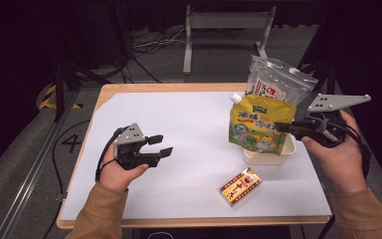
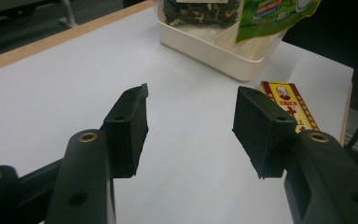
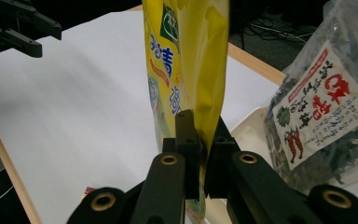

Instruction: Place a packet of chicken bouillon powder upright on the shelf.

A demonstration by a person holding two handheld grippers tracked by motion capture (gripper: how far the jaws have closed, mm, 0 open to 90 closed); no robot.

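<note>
A yellow and green spouted pouch hangs upright over a cream tub at the right of the white mat. My right gripper is shut on the pouch's right edge; in the right gripper view the jaws pinch the yellow pouch between them. Behind it a clear bag of dark dried goods with a red and white label stands in the tub. A small red and yellow box lies flat on the mat near the front. My left gripper hovers at the left, open with nothing between its pads.
The white mat covers a wooden table with its edge showing at the back. In the left gripper view the cream tub and the red and yellow box lie ahead. A metal stand and cables are on the floor beyond.
</note>
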